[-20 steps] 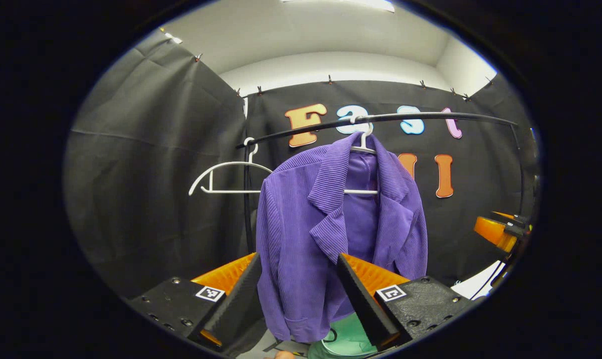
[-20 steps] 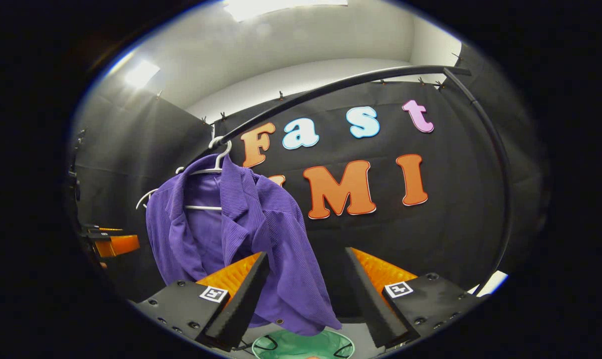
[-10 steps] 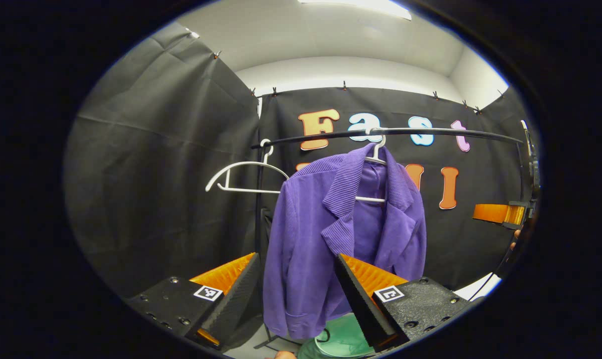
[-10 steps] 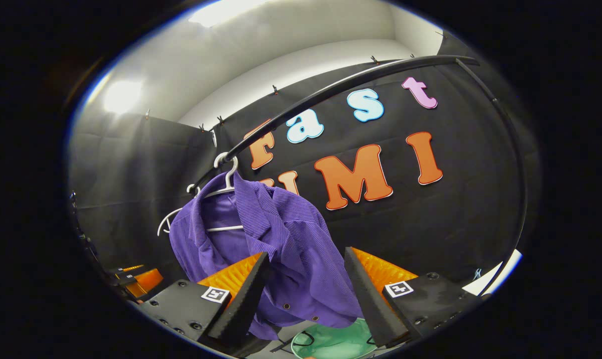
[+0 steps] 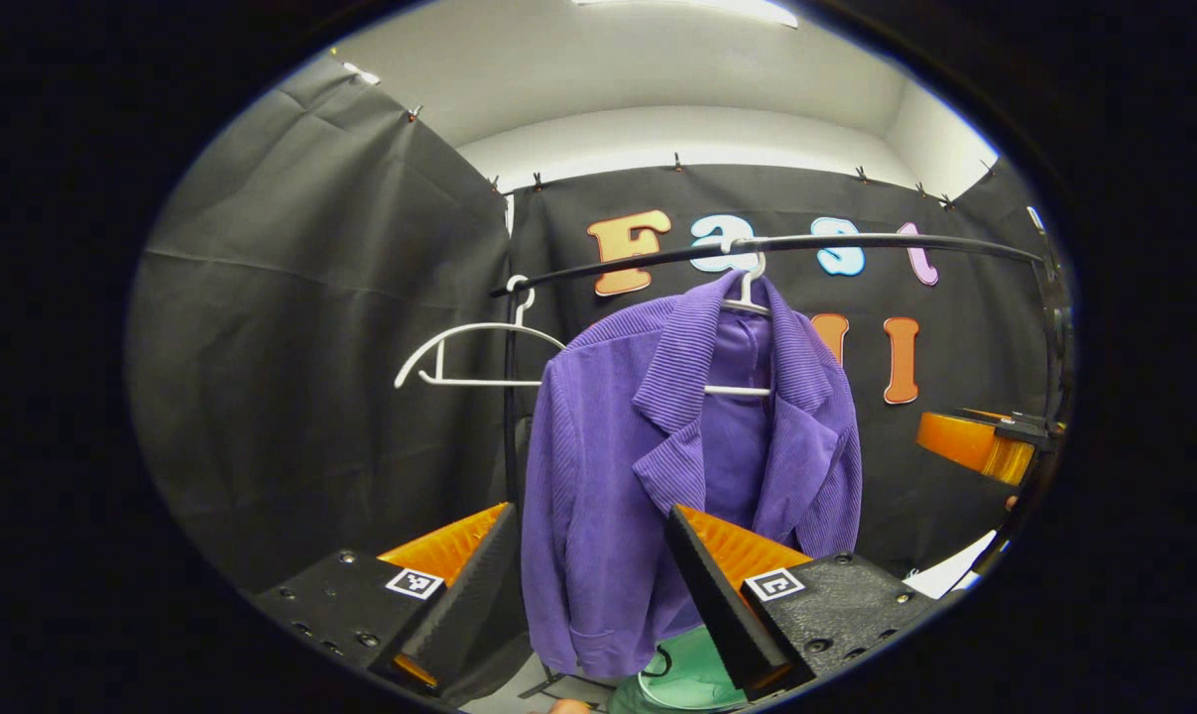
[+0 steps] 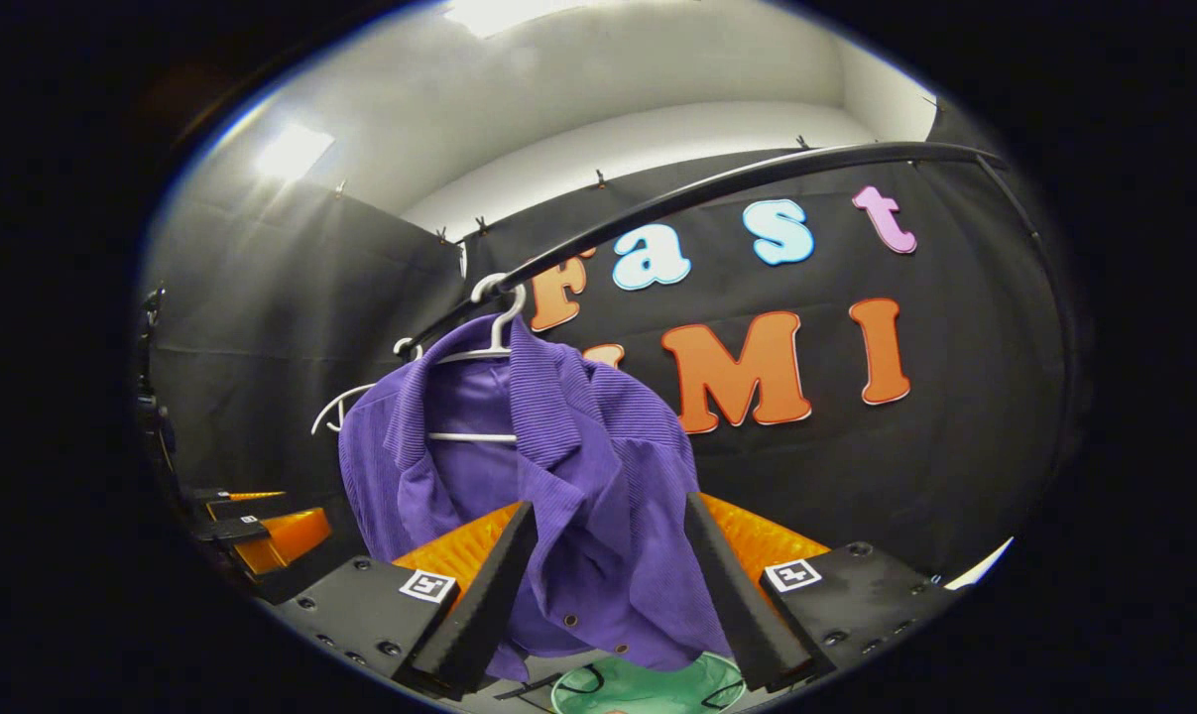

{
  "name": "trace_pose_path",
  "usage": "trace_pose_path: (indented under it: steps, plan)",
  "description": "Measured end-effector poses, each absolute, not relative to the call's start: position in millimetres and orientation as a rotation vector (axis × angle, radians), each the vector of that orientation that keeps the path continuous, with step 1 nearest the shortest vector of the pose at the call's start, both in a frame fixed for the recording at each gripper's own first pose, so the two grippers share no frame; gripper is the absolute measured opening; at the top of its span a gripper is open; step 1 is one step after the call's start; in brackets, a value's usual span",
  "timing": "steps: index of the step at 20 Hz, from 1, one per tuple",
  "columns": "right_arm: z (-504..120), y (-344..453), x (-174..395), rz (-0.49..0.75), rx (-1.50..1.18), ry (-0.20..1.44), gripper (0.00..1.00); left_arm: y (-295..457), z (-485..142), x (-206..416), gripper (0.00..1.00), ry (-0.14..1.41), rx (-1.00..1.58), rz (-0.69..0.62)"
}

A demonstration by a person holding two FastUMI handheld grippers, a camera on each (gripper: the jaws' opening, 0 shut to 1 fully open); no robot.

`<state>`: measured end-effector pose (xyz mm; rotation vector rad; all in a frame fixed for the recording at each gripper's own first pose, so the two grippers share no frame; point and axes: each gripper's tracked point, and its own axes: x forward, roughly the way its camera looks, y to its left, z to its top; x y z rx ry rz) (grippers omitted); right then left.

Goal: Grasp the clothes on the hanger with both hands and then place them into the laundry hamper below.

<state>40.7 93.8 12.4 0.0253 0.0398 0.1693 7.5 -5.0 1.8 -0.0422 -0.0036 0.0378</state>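
A purple ribbed jacket [image 5: 648, 466] hangs on a white hanger [image 5: 749, 297] from the black rail [image 5: 856, 241]; the right gripper view has the same jacket [image 6: 558, 466] at centre left. A green hamper [image 5: 692, 679] sits on the floor under it, its rim [image 6: 648, 689] also seen low in the right gripper view. My left gripper [image 5: 588, 595] is open, short of the jacket's lower front. My right gripper [image 6: 608, 595] is open too, in front of the jacket's right side. Each gripper appears at the edge of the other's view: the right gripper [image 5: 975, 446], the left gripper [image 6: 261, 531].
A second white hanger [image 5: 469, 352] hangs bare on the rail's left end, beside the rack's upright post [image 5: 509, 397]. Black cloth walls close the booth behind and to the left. The rail [image 6: 717, 183] curves down at the right.
Both views shifted slightly; the jacket now sits more centred and a little larger between the right gripper's fingers. Both grippers stay open, nothing taken hold of.
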Motion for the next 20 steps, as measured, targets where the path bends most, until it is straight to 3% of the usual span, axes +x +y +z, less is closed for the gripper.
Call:
trace_pose_path:
  steps: [11, 16, 17, 18, 20]
  plan:
    - [-59.8, 132.3, 115.8, 0.267, 0.043, 0.142, 0.89, -21.9, -33.4, 80.6, 0.93, 0.058, -0.03, 0.083]
    - [-93.1, 142.3, 132.7, 0.303, 0.073, 0.228, 0.67, -34.2, -47.5, 98.0, 0.93, 0.079, -0.088, 0.087]
    - [-94.6, 145.3, 133.6, 0.313, 0.089, 0.232, 0.56, -40.1, -48.8, 100.1, 0.83, 0.081, -0.096, 0.071]
    - [-95.5, 146.8, 136.4, 0.315, 0.1, 0.23, 0.53, -44.8, -48.7, 101.2, 0.78, 0.083, -0.091, 0.058]
    - [-93.1, 143.6, 137.6, 0.306, 0.101, 0.219, 0.23, -57.4, -45.7, 106.8, 0.62, 0.075, -0.091, 0.009]
